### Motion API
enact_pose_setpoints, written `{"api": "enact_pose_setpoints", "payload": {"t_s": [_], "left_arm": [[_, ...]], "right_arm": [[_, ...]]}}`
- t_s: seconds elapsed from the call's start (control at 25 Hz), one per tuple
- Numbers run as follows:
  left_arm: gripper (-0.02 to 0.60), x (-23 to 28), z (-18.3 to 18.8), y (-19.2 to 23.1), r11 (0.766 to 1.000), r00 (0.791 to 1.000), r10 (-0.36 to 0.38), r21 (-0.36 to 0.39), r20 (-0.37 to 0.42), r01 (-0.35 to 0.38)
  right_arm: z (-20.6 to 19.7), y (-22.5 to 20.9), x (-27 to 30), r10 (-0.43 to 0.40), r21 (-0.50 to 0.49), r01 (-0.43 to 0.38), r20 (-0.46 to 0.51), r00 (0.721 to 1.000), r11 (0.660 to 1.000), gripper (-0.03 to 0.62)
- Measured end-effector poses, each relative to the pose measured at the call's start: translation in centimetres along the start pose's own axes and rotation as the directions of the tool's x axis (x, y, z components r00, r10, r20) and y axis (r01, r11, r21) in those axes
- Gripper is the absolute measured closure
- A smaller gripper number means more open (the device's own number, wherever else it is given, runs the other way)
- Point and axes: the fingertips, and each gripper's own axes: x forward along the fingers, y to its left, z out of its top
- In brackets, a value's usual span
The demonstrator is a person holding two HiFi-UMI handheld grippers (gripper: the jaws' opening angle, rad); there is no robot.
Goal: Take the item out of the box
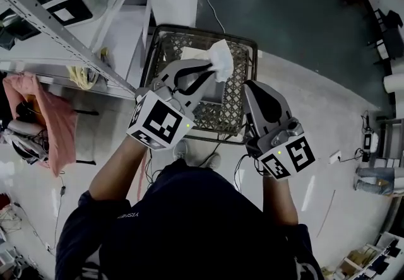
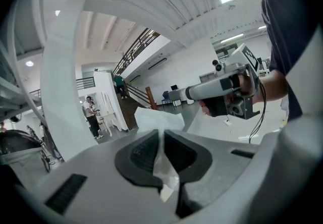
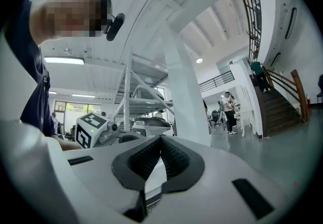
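Lift-out step: my left hand-held gripper [image 1: 211, 70] pinches the white item [image 1: 222, 57] over the box [image 1: 202, 29], twelve o'clock side. The right hand-held gripper [image 1: 249, 89] is closed, empty. Next I should carry it clear.

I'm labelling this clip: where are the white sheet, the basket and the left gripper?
white sheet [image 1: 222, 57], head view, its free upper flap.
basket [image 1: 202, 29], head view, far rim.
left gripper [image 1: 212, 70], head view, between the fingertips pinching the white sheet.

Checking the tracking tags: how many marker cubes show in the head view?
2. One cube rides the left gripper, lower left of the basket; the other cube rides the right gripper, lower right. None seems hidden.
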Motion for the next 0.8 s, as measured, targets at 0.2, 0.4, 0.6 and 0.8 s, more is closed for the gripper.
{"api": "enact_pose_setpoints", "payload": {"t_s": [0.2,0.4,0.6,0.8], "left_arm": [[0.543,-0.40,0.08,-0.03,1.000,1.000,0.010,-0.007,0.008,-0.010],[0.543,-0.36,0.41,-0.05,1.000,1.000,0.015,-0.010,0.015,-0.015],[0.543,-0.22,0.44,-0.17,1.000,1.000,0.018,-0.016,0.013,-0.018],[0.543,-0.23,0.05,-0.03,1.000,1.000,0.020,-0.020,0.009,-0.020]], "right_arm": [[0.45,0.33,-0.18,-0.003,-0.012,0.003,0.009,1.000,1.000,0.572],[0.64,0.20,-0.37,-0.007,-0.013,0.007,0.009,1.000,1.000,0.572],[0.49,0.24,-0.28,0.001,-0.015,-0.001,0.003,1.000,1.000,0.573],[0.16,0.26,0.13,0.004,-0.014,-0.004,-0.002,1.000,1.000,0.574]]}}
